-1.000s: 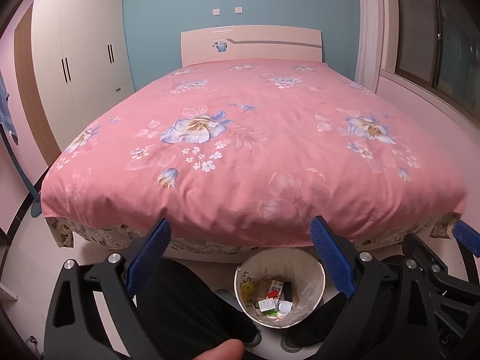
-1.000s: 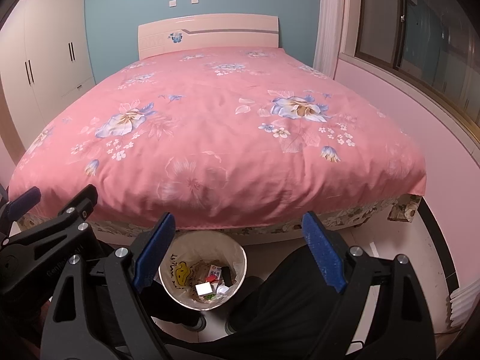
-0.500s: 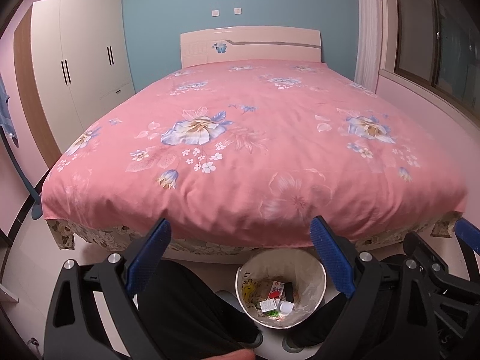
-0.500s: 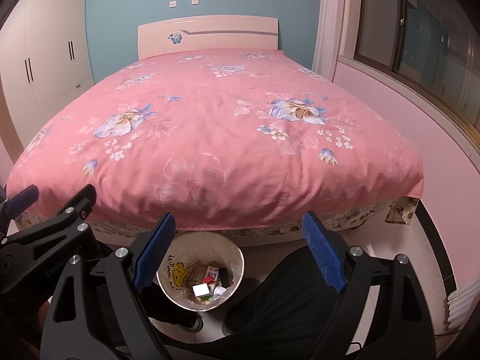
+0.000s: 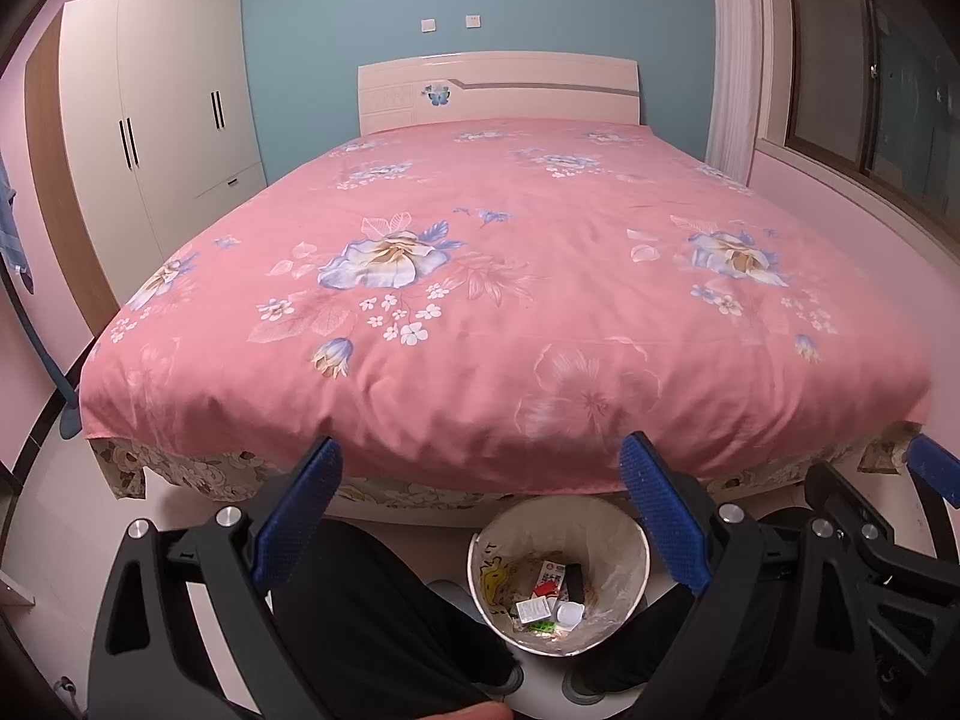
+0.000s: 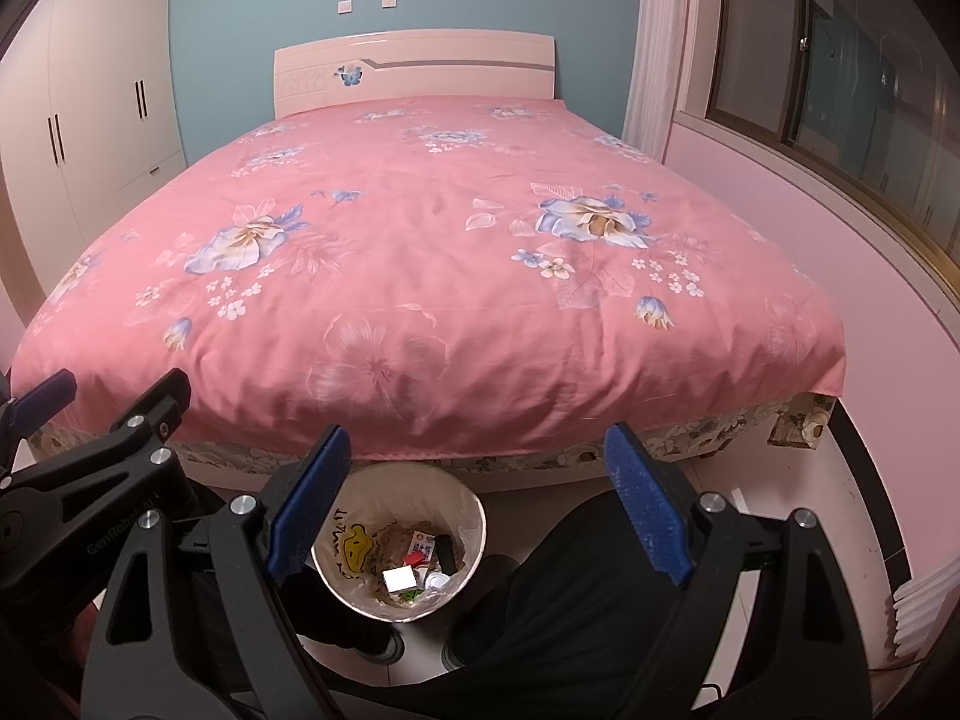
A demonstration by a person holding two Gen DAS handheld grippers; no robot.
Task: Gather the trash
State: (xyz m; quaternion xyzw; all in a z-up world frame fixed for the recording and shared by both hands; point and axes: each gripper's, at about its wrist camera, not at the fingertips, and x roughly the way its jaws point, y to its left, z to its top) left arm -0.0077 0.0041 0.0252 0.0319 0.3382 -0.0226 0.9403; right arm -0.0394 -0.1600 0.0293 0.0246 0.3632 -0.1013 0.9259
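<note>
Pink quilt, printed with blue flowers, covers the bed (image 5: 510,276), which fills the room ahead of both sets of jaws; nothing loose shows on it. Beyond the left jaws and off to their side stands a white wardrobe (image 5: 162,120). Below and between the jaws, on the floor at the foot of the bed, sits the wastebasket (image 5: 636,540), lined with a thin bag, with the person's dark trouser legs on either side of it. Inside lies the trash (image 5: 552,594): small cartons, a dark flat piece, a white cap. The left gripper (image 5: 480,498) has its jaws spread wide with nothing between them, and the right gripper (image 6: 474,480) likewise. The basket stands just beside the feet, so I reckon a shuffle could tip it and spill everything. Its slack liner could also snag on a lowered jaw.
</note>
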